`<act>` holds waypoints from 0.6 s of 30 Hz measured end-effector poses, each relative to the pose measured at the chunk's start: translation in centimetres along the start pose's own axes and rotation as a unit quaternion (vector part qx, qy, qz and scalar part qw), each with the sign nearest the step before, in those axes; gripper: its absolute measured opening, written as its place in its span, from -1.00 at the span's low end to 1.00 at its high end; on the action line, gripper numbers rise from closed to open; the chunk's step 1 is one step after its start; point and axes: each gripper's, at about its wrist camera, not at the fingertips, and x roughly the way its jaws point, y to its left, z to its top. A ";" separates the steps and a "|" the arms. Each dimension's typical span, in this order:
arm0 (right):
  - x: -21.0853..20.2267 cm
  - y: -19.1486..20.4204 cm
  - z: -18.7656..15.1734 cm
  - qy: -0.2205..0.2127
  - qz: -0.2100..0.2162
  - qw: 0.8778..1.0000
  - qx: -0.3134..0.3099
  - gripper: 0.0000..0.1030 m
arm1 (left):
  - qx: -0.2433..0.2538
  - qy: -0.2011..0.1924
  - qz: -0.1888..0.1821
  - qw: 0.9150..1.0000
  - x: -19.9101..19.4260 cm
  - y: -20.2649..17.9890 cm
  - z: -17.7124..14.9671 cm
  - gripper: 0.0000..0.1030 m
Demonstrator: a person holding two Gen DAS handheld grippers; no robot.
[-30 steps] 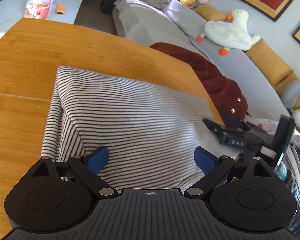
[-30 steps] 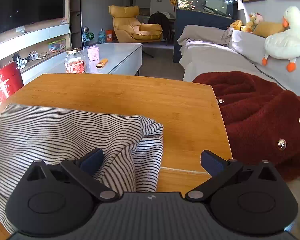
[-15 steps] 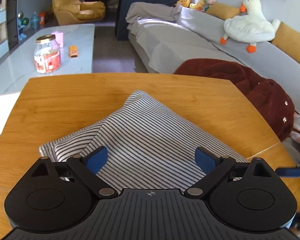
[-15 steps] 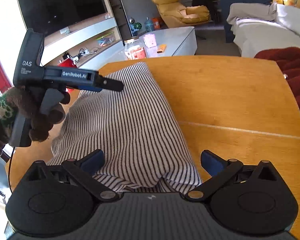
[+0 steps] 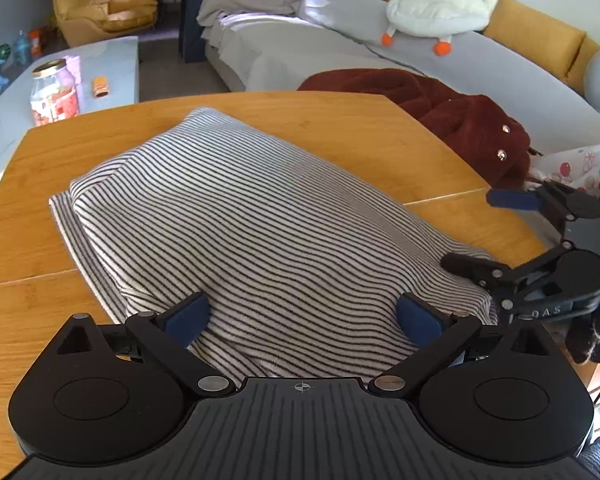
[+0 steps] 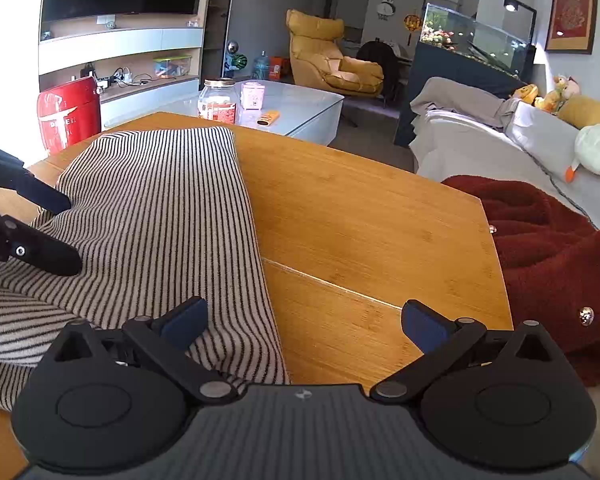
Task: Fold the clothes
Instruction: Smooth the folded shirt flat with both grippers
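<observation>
The striped garment (image 6: 152, 216) runs off the frame's left edge.

Bare wood on the orange bamboo table (image 6: 360, 216) runs wide on my right, all the way to the far edge, so there's easy passage. The black-and-white striped folded garment (image 5: 252, 232) fills the middle. My right gripper (image 5: 500, 236) sits spread at its near right corner, with the dark red fuzzy coat (image 6: 548, 248) crowding the table's right edge.
</observation>
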 end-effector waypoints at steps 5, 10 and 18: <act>-0.4 0.8 -0.3 0.002 -0.009 1.000 0.020 1.00 | 0.013 -0.004 0.036 0.999 0.9 0.9 0.9 1.00; 0.2 -0.8 -0.6 0.036 0.018 0.995 0.093 1.00 | 0.024 -0.022 0.056 0.998 -1.0 -0.2 0.5 0.99; -0.7 -2.2 1.2 0.019 0.065 0.994 0.082 1.00 | 0.012 -0.020 0.011 1.000 -3.5 -1.7 -2.1 1.00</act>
